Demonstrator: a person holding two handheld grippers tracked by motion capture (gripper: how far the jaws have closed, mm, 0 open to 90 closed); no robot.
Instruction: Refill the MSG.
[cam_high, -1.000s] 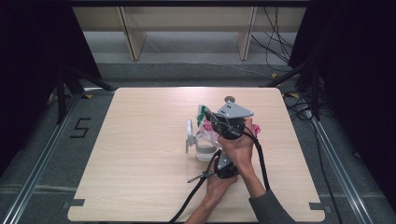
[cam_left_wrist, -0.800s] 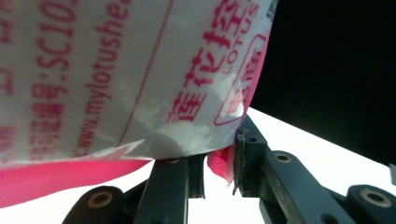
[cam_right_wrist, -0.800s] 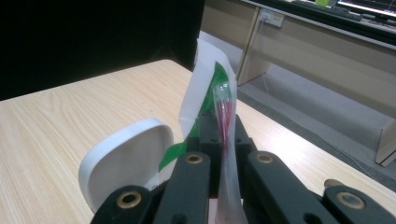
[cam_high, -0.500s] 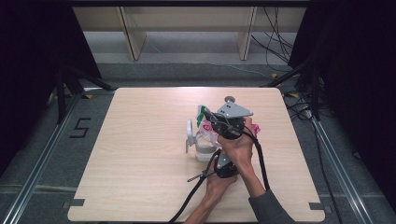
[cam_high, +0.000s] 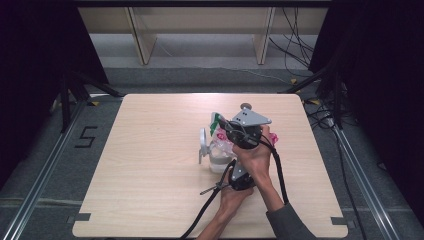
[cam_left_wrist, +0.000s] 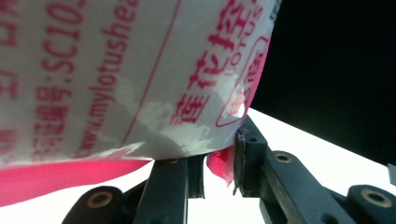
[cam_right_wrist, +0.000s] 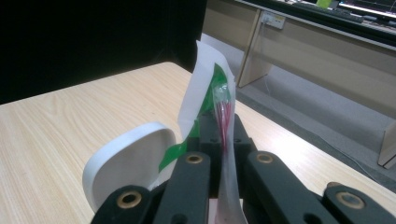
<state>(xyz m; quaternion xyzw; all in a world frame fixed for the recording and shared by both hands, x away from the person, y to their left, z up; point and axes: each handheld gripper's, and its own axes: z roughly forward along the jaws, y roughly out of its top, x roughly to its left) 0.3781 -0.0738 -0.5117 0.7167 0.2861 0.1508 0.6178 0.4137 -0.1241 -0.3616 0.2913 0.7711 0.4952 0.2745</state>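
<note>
Two grippers meet just right of the desk's (cam_high: 150, 165) middle: the left gripper (cam_high: 239, 181), nearer the lower edge, has its jaws pinching the pink-and-white printed bag (cam_left_wrist: 140, 84). Beyond it, the right gripper (cam_right_wrist: 223, 140) pinches the bag's green-and-white top edge, with a white handle (cam_right_wrist: 128, 163) just beside it.

Red print on the white plastic packet (cam_left_wrist: 140, 70), seen close in the left gripper view: "SC10…" as a partial code, a web address beginning "www.mylotushea…", cut off at the edge. Beside it large red Chinese characters, and "LOTUS" in small capitals inside a red outlined badge. On the grey floor left of the table (cam_high: 150, 150), a dark numeral "5" (cam_high: 86, 137).
</note>
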